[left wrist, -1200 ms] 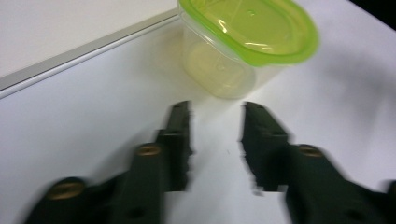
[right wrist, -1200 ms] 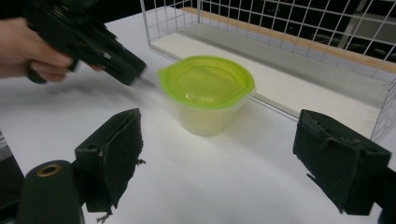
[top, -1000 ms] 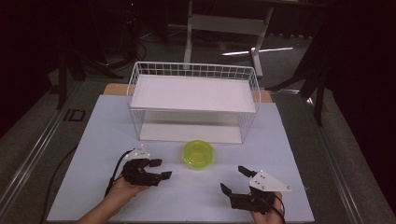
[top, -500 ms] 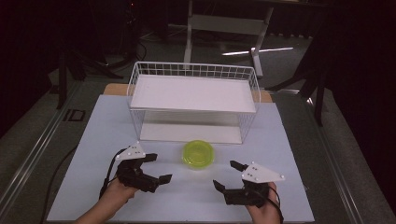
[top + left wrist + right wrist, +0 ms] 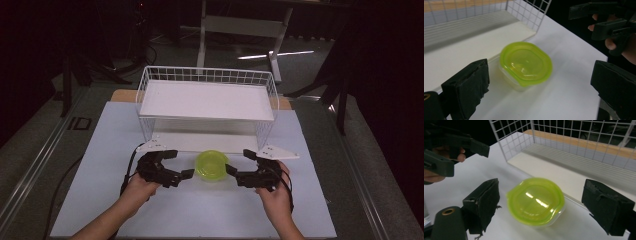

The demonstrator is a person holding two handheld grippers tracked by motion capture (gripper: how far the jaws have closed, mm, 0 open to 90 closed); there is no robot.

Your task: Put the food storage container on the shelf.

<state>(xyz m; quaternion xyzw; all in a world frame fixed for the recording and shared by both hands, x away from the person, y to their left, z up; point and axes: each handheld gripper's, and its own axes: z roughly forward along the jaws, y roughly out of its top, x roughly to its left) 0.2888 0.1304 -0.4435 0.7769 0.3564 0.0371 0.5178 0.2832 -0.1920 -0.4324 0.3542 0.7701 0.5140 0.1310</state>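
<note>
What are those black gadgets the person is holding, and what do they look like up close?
Two hand-held grippers. The left gripper and right gripper are black, angular frames, each topped by a pale grey three-cornered plate and trailing a black cable. Each ends in two blocky jaws faced with rough black foam pads. The forearms are bare, no sleeves.

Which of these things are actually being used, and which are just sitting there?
In use:
- green-lidded tub
- left hand-held gripper, jaws just opened wide, nothing between them
- right hand-held gripper, open

Just there:
- wire rack
- white table mat
</note>
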